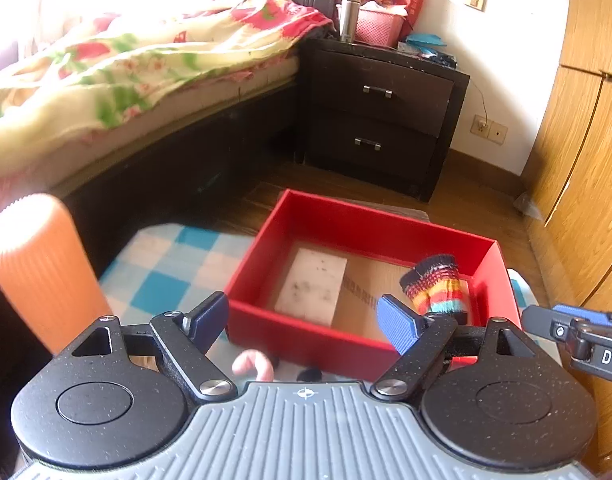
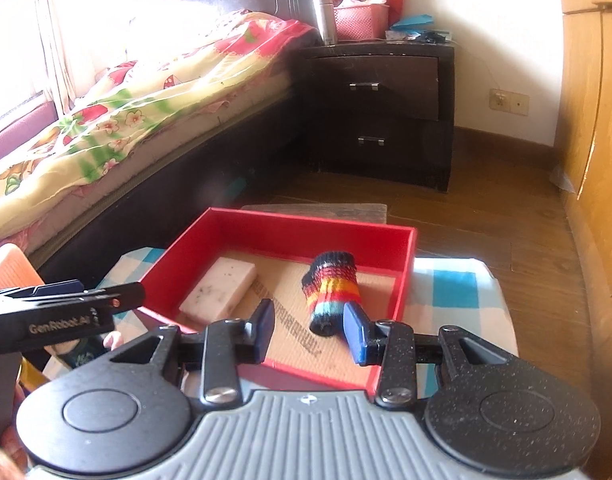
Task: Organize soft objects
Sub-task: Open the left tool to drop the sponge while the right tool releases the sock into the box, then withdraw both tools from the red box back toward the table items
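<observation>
Both tongs, left [image 1: 304,318] and right [image 2: 309,332], stand apart, gripping nothing.

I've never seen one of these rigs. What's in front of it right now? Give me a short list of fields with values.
place: bedroom floor beside a bed and a nightstand
box: red, open, on a blue checked cloth
in box: striped sock, rolled, and a pale block, lying apart
left claw: open, empty
right claw: jaws apart, empty, just short of the sock
orange ribbed thing: left of the box, what it is unclear
</observation>
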Motion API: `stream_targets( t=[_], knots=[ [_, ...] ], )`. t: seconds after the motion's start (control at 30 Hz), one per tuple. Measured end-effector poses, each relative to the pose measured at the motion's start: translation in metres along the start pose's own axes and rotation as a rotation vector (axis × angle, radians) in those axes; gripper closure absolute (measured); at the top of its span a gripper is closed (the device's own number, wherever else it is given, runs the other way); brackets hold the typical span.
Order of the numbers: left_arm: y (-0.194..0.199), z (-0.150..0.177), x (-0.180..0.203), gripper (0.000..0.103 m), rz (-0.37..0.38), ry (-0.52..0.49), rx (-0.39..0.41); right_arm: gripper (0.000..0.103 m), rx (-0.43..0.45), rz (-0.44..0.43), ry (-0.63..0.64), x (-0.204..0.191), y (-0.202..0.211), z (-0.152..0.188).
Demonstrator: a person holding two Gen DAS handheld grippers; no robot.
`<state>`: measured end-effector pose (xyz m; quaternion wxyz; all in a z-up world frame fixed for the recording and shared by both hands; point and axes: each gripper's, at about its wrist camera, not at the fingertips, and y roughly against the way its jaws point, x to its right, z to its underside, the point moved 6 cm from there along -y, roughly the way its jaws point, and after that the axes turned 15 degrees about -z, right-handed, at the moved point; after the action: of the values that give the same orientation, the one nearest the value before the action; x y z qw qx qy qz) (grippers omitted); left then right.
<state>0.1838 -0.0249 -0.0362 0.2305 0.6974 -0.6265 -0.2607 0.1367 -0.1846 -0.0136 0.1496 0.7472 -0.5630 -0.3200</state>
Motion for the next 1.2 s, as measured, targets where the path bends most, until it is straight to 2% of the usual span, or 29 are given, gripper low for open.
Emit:
stream_targets(
  t=[0.57,1.2],
  knots=[
    [0.032,0.029,-0.009,0.021,0.041,-0.02,0.0,0.082,-0.052,-0.016,-0.007,-0.013,0.022,0.042],
    [0.062,0.079,-0.016,0.019,0.06,-0.046,-0.063,0.081,-0.077,-0.017,-0.027,-0.015,0.049,0.075]
  ],
)
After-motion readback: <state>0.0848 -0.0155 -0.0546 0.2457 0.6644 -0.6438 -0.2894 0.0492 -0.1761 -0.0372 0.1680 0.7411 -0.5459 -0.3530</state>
